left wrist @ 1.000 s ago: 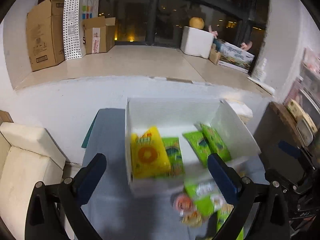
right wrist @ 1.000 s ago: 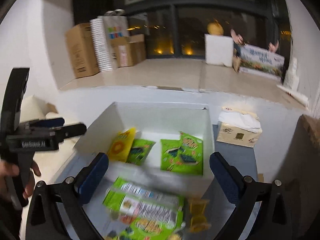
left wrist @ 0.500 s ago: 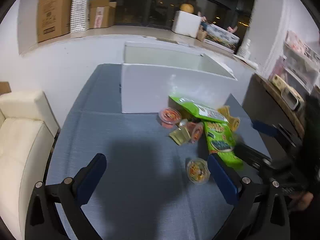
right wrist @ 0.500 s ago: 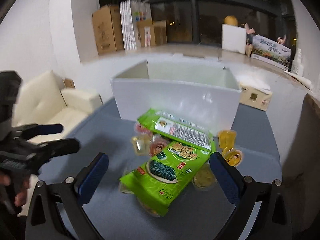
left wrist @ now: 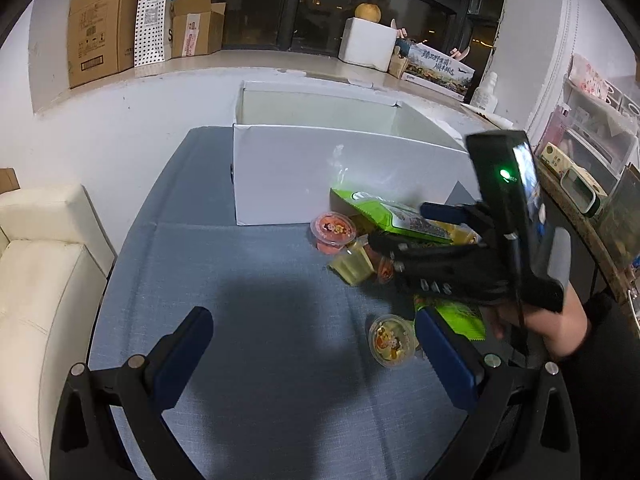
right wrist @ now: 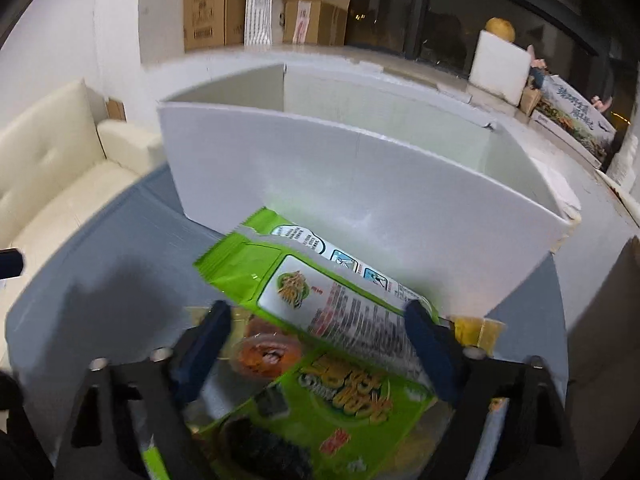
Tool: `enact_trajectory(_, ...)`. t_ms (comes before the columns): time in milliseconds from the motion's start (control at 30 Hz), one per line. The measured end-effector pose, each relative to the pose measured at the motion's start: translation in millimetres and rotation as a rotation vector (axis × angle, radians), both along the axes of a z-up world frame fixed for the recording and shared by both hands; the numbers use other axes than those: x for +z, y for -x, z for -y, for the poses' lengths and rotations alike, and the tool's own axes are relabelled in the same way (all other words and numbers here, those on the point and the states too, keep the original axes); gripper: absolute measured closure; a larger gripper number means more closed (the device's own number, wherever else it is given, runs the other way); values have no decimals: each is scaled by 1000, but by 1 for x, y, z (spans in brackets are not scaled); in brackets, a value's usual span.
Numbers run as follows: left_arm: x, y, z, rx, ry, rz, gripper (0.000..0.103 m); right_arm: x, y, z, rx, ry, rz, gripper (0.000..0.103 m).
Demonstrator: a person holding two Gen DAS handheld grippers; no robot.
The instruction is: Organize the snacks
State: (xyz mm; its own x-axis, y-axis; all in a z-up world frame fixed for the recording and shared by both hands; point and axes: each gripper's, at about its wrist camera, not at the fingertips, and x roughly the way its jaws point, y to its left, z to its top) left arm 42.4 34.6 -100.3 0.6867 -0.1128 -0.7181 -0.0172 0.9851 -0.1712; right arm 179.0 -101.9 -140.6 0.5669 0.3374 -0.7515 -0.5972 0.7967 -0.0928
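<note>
- My right gripper (right wrist: 318, 340) is down over the snack pile; its jaws have just been closing and now straddle the upper green snack packet (right wrist: 320, 280), which leans against the front wall of the white box (right wrist: 360, 184). Pads do not look pressed on the foil yet (view is blurred, so not certain).
- Left gripper (left wrist: 316, 352) hangs spread wide over bare grey tablecloth (left wrist: 248, 272), holding nothing.
- Risk: a second green packet (right wrist: 340, 408) lies under the first, overlapping it. Closing now could pinch both, or catch only a corner so the foil slips out on the lift.
- Risk: an orange jelly cup (right wrist: 266, 354) sits just inside the left finger; a low close could squash or knock it.
- Around: a yellow jelly cup (right wrist: 478, 330) just beside the right finger, a mixed-fruit cup (left wrist: 392, 340) near the left gripper's right finger.
- In the way: the box's tall front wall; the packet must clear it.
</note>
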Motion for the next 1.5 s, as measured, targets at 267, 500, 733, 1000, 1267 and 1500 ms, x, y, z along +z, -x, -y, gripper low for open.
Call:
enact_trajectory(267,-4,-1,1,-1,5,-13,0,19,6,13,16,-40,73,66)
enact_trajectory(500,-2,-6,7,-11,3,-10,0,61,19,46,-19,-165,117,87)
enact_trajectory(733,-2,-21,35,-94,-15,-24,0,99,46,81,-70,-313,132,87)
enact_trajectory(1000,-18,-69,67,-245,128,-119,0,128,68,131,-159,-420,187,87)
enact_trajectory(1267,-59,-111,57,-240,386,-329,1,129,84,162,-197,-484,190,87)
enact_trajectory(1500,-71,-117,57,-269,459,-354,44,126,86,163,-198,-499,181,87)
